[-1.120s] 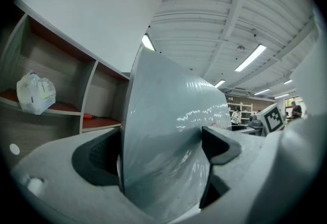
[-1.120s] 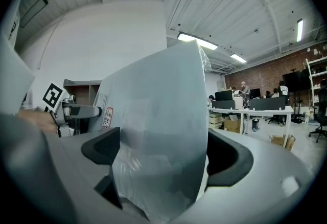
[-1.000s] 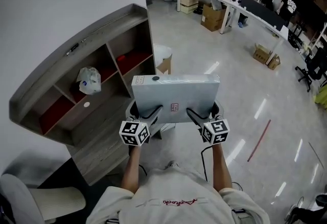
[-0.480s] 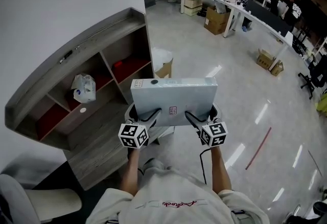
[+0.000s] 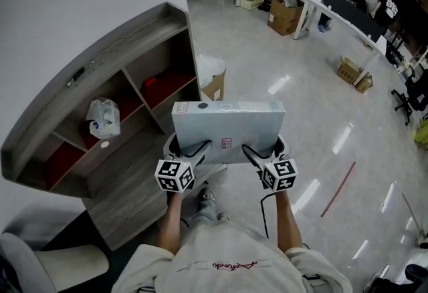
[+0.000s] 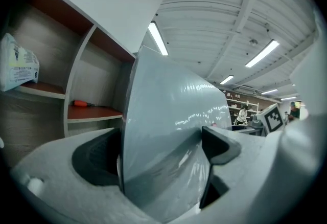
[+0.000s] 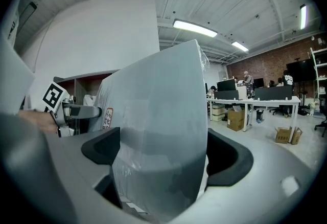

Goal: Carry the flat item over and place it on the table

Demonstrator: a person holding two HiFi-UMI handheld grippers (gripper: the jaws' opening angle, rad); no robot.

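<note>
Grey, plastic-wrapped flat box [image 5: 227, 122] hangs above the floor before the person; its small red-printed label [image 5: 228, 142] is unreadable; left gripper [image 5: 190, 150] and right gripper [image 5: 259, 150] each clamp its near edge; a white bag [image 5: 102, 118] sits in one compartment of the wooden shelf unit [image 5: 100, 51]

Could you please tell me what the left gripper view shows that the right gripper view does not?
Only the left gripper view shows an orange-handled tool lying on a shelf board. Only the right gripper view shows the brick wall and the cardboard boxes. Both show the flat box standing on edge between the jaws, with the left gripper and the right gripper each shut on it.
</note>
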